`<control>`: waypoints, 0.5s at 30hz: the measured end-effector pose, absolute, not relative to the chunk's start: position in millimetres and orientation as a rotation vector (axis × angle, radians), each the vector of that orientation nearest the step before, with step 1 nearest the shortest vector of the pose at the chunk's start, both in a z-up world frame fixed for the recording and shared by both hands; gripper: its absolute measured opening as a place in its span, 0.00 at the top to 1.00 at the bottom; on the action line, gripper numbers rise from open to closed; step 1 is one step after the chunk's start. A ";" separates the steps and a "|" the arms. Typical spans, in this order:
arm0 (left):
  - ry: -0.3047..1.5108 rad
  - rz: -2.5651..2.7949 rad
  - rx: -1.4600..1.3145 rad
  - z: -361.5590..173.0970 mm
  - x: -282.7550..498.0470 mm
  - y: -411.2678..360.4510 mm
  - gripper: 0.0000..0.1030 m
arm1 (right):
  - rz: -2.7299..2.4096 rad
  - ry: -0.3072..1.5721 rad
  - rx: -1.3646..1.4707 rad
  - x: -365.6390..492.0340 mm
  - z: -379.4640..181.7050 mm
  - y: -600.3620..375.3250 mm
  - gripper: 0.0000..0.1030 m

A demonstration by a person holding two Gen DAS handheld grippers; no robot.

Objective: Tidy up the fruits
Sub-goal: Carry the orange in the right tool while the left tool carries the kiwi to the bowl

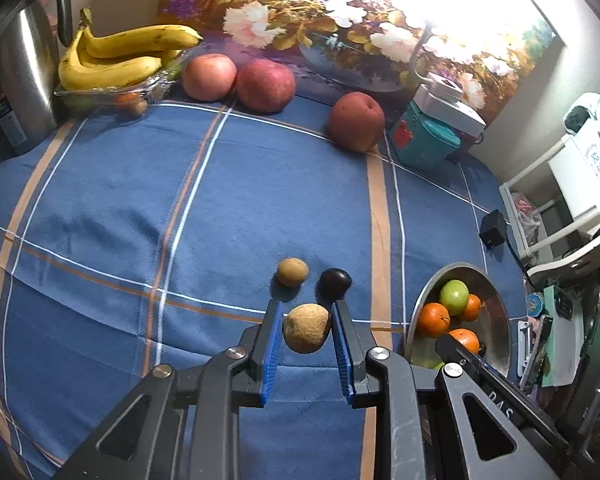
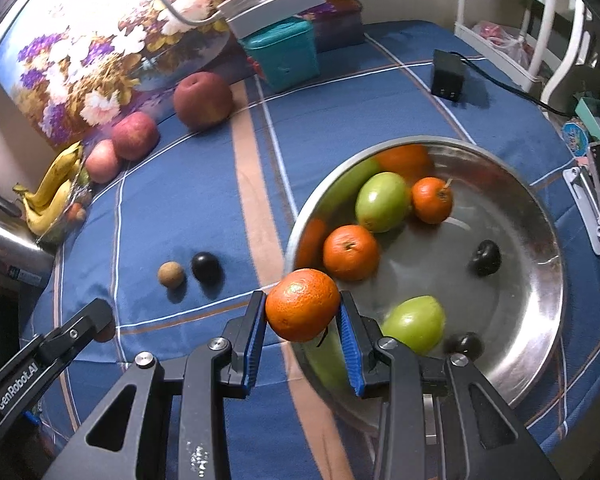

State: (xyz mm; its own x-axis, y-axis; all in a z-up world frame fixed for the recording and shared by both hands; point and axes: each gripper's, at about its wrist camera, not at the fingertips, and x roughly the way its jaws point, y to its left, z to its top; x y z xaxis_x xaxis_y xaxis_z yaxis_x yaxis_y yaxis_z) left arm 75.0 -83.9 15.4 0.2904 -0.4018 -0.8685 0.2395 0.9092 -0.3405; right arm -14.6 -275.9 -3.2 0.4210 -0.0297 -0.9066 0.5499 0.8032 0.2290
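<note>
My left gripper is shut on a small brown round fruit, held above the blue cloth. Just beyond it lie another brown fruit and a dark plum. My right gripper is shut on an orange at the near-left rim of the steel bowl. Inside the bowl lie oranges, two green fruits and two dark plums. The left gripper's finger shows at the left of the right wrist view.
Three red apples and a bunch of bananas on a clear tray line the back. A steel kettle stands far left. A teal box, a black adapter and a white rack sit to the right.
</note>
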 end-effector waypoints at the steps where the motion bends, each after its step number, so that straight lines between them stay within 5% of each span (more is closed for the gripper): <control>1: 1.204 -0.434 -0.151 15.7 73.8 -86.1 0.74 | -0.392 1.085 0.552 -15.6 -3.4 -278.1 0.65; 15: 1.197 -0.555 -0.045 16.2 49.0 -143.3 0.74 | -0.581 1.054 0.597 -48.1 -6.0 -333.4 0.65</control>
